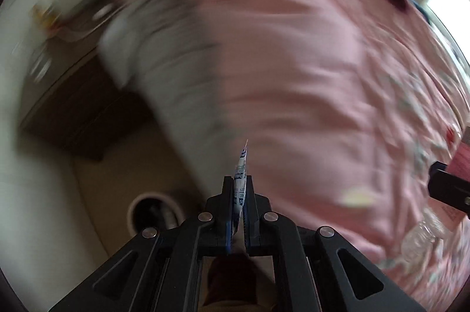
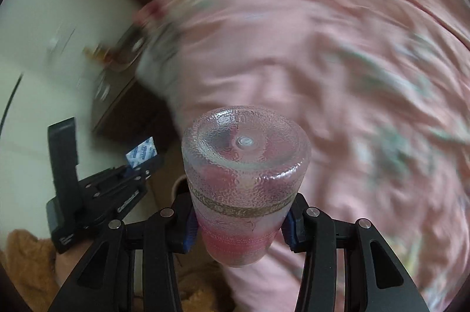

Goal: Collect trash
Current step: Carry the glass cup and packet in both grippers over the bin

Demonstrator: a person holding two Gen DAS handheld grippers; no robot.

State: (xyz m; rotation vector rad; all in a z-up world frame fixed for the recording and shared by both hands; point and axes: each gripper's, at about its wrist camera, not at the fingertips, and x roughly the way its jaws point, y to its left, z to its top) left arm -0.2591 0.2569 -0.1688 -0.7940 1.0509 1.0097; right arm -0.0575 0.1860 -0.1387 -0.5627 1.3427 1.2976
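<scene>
**Both grippers loaded: sachet left, plastic cup right**

Closest to the right lens is the clear textured plastic cup, base toward the camera, lying along my right gripper. Its blue pads clamp the cup's side wall low on the body, near the pinkish rim end. The cup looks empty, so I judge it light. The wall is thin, so it is springy rather than stiff; squeeze too hard and it will buckle or pop out. The pebbled surface should help friction, but the taper means it could slide toward the narrow end. The best hold is across the wide band near the rim, as now.

My left gripper is clenched on a small blue-and-white printed sachet, seen edge-on, its tip sticking out past the fingertips. In the right view the same sachet shows flat, poking from the left gripper. It is featherweight, floppy and likely slick film, so it needs a deep pinch with the pads fully overlapping it. An edge hold would let it slip.

Both items are in the air, over the edge of a bed with a pink cover. A round white bin sits on the floor just beside the bed's edge, below the left gripper, and is probably the drop target. The background is badly blurred; a dark wooden cabinet stands near the bed.
</scene>
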